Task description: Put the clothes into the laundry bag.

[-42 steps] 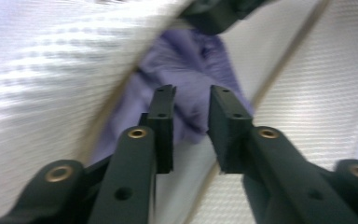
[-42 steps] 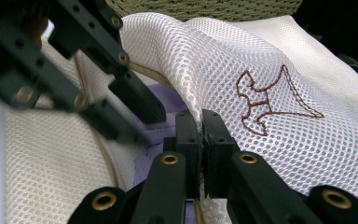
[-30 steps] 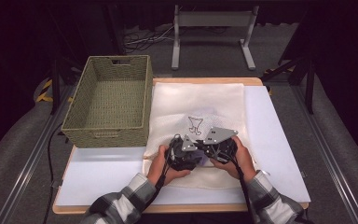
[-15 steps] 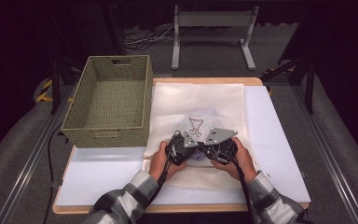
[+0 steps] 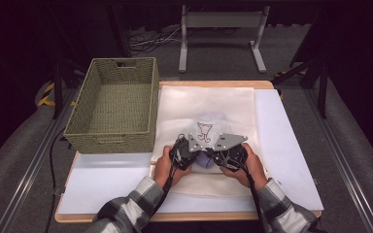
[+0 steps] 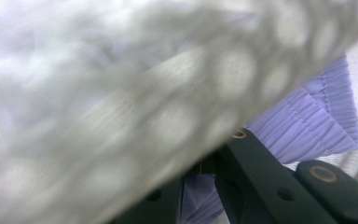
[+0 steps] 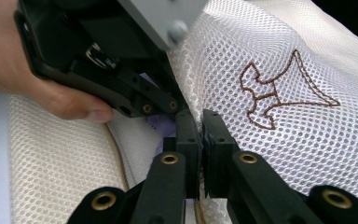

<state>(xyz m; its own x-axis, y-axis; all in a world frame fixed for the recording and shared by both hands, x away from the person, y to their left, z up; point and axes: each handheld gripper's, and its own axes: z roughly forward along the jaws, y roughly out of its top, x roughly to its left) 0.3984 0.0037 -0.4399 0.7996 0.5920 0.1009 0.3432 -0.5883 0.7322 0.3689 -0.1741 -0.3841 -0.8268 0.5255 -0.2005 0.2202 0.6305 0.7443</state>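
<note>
A white mesh bag (image 5: 204, 104) with a brown stitched emblem (image 5: 204, 130) lies flat on the white board, and a lavender garment (image 5: 205, 161) shows at its near end. Both grippers meet at that end, held in the person's hands. My left gripper (image 5: 194, 153) is shut on the bag's mesh. In the left gripper view blurred mesh (image 6: 144, 116) drapes over the jaws, with the lavender garment (image 6: 307, 121) behind. My right gripper (image 7: 201, 126) is shut on the mesh edge of the bag (image 7: 307, 140), right beside the left gripper (image 7: 172, 105).
A woven green basket (image 5: 111, 104) with nothing in it stands at the left, touching the bag's side. The white board (image 5: 102, 179) lies bare near the front left and along the right. A metal stand (image 5: 221, 34) is beyond the table's far edge.
The left gripper has shifted slightly at the bag's near end, and the mesh around the emblem is bunched up a little more. The right hand has kept still.
</note>
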